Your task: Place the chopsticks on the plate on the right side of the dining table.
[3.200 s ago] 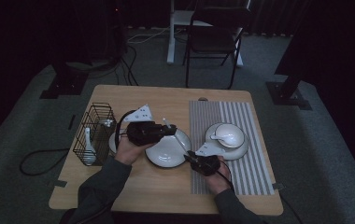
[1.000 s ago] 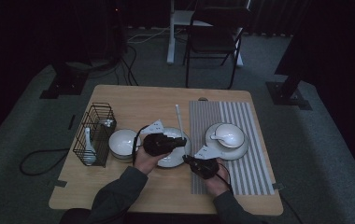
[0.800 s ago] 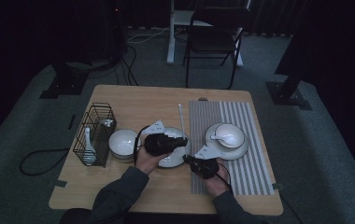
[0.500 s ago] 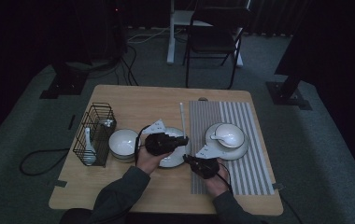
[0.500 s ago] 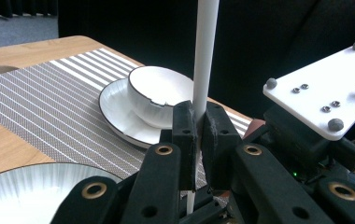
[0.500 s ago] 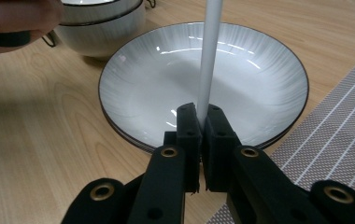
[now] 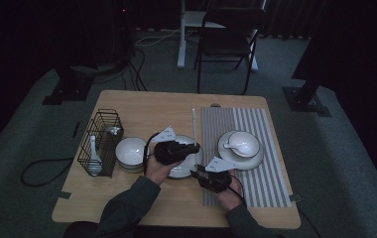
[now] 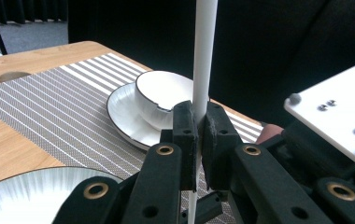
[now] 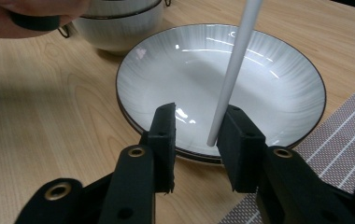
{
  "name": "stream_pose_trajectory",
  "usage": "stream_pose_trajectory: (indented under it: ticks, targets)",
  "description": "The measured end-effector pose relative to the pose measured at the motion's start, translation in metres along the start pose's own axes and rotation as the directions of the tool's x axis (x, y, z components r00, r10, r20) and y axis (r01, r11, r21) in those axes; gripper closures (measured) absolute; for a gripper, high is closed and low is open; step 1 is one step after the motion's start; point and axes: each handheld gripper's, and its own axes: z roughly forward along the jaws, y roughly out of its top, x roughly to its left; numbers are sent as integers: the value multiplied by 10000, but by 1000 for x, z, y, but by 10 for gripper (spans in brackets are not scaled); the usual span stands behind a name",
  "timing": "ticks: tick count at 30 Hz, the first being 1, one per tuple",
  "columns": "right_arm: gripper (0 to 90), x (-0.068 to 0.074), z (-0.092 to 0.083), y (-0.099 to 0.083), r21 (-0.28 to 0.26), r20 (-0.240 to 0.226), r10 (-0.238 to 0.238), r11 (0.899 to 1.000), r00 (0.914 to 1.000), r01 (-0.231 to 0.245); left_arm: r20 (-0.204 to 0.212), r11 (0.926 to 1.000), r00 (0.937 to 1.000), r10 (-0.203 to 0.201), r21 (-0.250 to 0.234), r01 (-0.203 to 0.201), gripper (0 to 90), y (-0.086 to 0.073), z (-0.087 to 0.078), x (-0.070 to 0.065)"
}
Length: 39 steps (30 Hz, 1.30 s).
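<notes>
Left tongs [image 8: 197,122] pinch white chopstick [image 8: 202,60]; right tongs [image 9: 199,126] spreading, stick between, probably released. Placement remains.

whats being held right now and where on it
The left tongs clamp the white chopstick low on its shaft; the right tongs have just opened around its tip.

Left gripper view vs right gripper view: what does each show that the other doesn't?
Left gripper view: the left claw shut on the white stick, with the striped placemat and the bowl on its saucer behind. Right gripper view: the right claw, whose jaws have just been opening, stands loosely around the stick's lower end without clamping it, and a second bowl is at the top. Both: the stick and the wide plate.
</notes>
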Motion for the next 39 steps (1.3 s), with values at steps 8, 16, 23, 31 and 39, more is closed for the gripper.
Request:
stream_pose_trajectory:
  ticks: [8,16,23,31,39]
  targets:
    - [666,8,3,2,-9,-299,-317,9995,9991,317,-12,9999,10000,88,87,-88,858,0,9,-3]
    - [657,14,1,5,-363,-571,-796,9963,9952,776,-24,9981,9989,473,389,-471,858,1,22,-9]
    - [642,12,-2,6,-551,-778,-848,9952,9934,806,-216,9970,9986,484,608,-470,858,-4,32,-8]
    - [627,9,-1,4,-130,-436,-1010,9948,9939,1005,-497,9944,9964,684,840,-641,859,-6,34,-3]
    - [611,6,-3,0,235,-337,-1276,9914,9913,1284,-702,9893,9913,1112,1022,-1037,858,0,38,-2]
